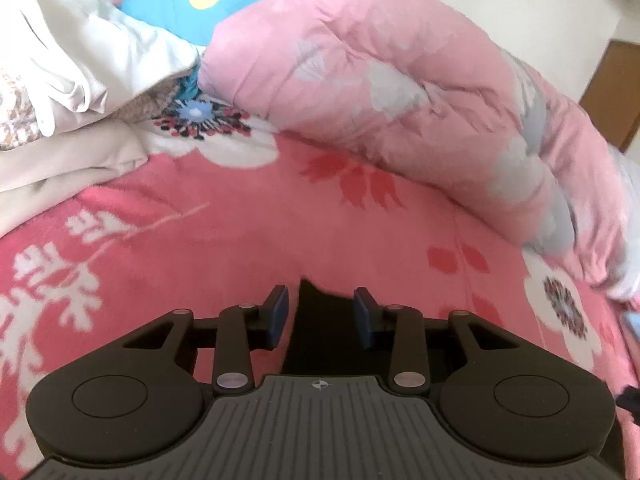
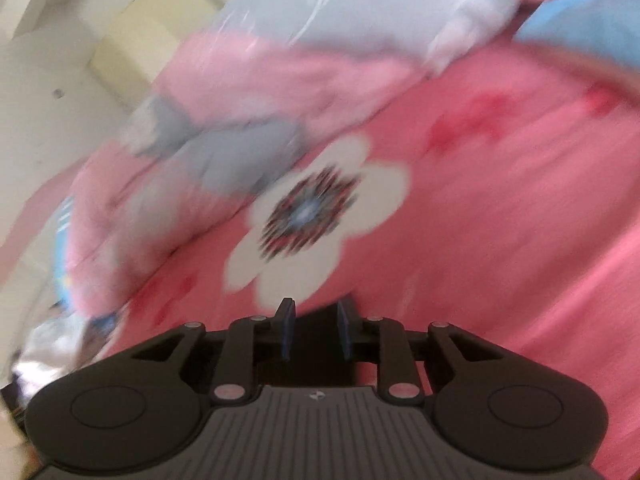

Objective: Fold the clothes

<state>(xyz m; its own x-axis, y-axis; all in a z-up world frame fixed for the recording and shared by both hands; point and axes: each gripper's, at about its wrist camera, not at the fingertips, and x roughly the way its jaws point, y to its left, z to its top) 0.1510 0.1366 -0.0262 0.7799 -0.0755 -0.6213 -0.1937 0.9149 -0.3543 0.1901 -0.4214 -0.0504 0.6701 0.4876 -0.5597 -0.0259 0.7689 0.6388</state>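
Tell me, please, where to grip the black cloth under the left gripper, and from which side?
Grip the black cloth at its pointed upper tip, coming straight down from above. That corner lies between the left gripper's fingers, on the pink blanket; the rest is hidden underneath the gripper.

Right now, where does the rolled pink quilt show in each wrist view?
Left wrist: the rolled pink quilt fills the upper centre and right, lying on the pink floral blanket.
Right wrist: blurred, it runs across the upper left.
Shared landmark: the white flower with a dark centre.
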